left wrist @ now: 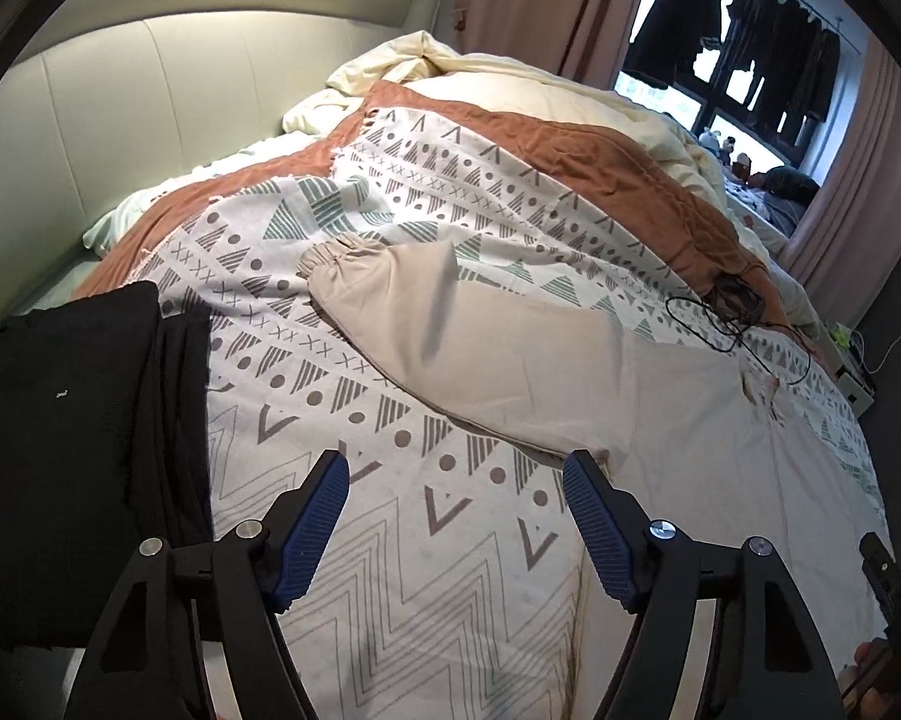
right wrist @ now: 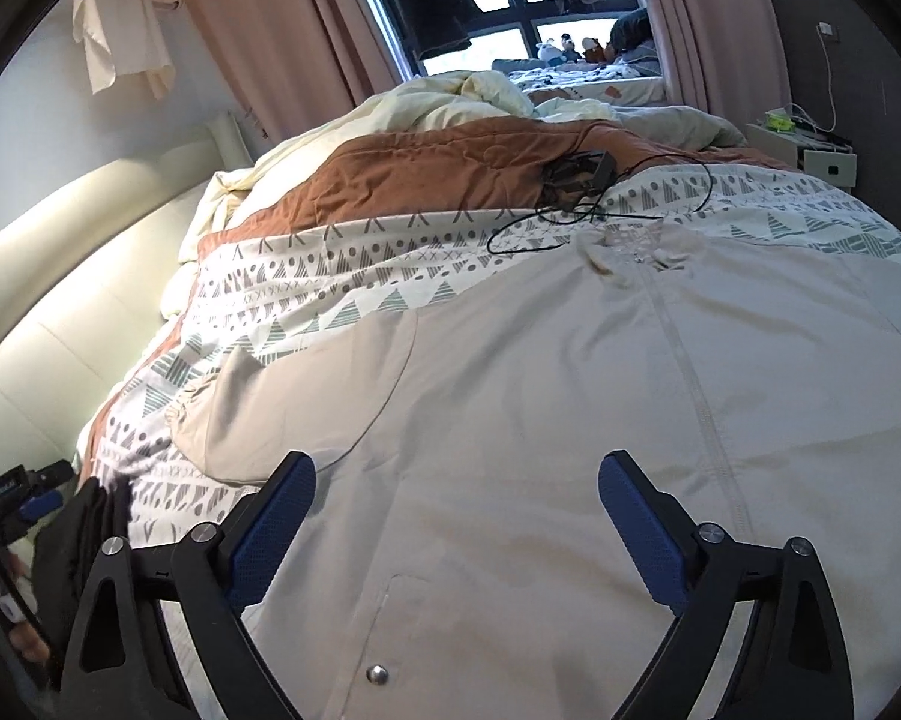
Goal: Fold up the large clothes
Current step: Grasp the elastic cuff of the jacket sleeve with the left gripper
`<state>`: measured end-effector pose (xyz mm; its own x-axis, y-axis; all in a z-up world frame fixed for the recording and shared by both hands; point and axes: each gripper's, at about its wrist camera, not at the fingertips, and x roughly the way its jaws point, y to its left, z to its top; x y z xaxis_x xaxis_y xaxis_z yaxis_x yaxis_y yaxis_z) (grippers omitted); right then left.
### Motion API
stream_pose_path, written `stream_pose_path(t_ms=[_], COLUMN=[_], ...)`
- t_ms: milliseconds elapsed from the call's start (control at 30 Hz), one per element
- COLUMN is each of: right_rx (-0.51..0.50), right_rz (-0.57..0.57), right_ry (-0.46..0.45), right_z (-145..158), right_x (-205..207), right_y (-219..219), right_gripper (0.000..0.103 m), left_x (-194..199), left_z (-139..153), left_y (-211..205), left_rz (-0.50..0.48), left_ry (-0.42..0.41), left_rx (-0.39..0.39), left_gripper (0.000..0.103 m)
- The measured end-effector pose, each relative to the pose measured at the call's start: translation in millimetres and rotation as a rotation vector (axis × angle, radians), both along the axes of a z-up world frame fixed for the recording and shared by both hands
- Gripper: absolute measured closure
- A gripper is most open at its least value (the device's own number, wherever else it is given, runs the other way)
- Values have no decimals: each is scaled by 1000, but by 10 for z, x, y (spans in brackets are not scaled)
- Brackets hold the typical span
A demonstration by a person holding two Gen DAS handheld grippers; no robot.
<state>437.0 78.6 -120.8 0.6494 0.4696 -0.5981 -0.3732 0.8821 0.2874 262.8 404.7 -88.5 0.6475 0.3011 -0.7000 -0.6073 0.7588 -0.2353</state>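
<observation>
A wide bed (left wrist: 402, 588) under a white coverlet printed with grey and green triangles carries a large beige zip-front jacket (right wrist: 540, 420), spread flat with one elastic-cuffed sleeve (left wrist: 426, 312) stretched sideways. A folded black garment (left wrist: 72, 420) lies beside that sleeve, apart from it. Above the fabric, the left claw (left wrist: 456, 480) and right claw (right wrist: 457, 480) both stand wide apart, gripping nothing.

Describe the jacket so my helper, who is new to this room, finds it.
On the bed's patterned blanket lies a beige jacket, spread flat, front up. Unlike the folded black clothes beside it, it is pale, with a centre zip and a gathered cuff.
</observation>
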Motion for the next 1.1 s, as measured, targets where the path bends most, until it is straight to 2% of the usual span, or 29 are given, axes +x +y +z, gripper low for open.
stream_pose_path(t_ms=[100,167,433,633,933,1100], right_rx=[-29,-50,-70,-24,-77,-64], right_rz=[2,-6,-22,-12,-152,-133], right_ry=[27,57,204,226,286,273], right_z=[-99,-178,-598,-779,-1039,-1011], right_x=[172,297,819,926,1073,1092], right_y=[196,310,610,477,207,253], right_gripper=[13,19,40,40,40,40], left_x=[119,195,554,936,1330,1510], left_z=[-44,-95,-395,-767,-1332,-1645], left_y=[261,461,1088,1455,1848,2013], left_rz=[16,36,121,153,211,249], left_ry=[11,24,56,111,176,240], left_rx=[-12,-24,-107,-166,-222,-154], left_gripper=[37,43,46,56,59,61])
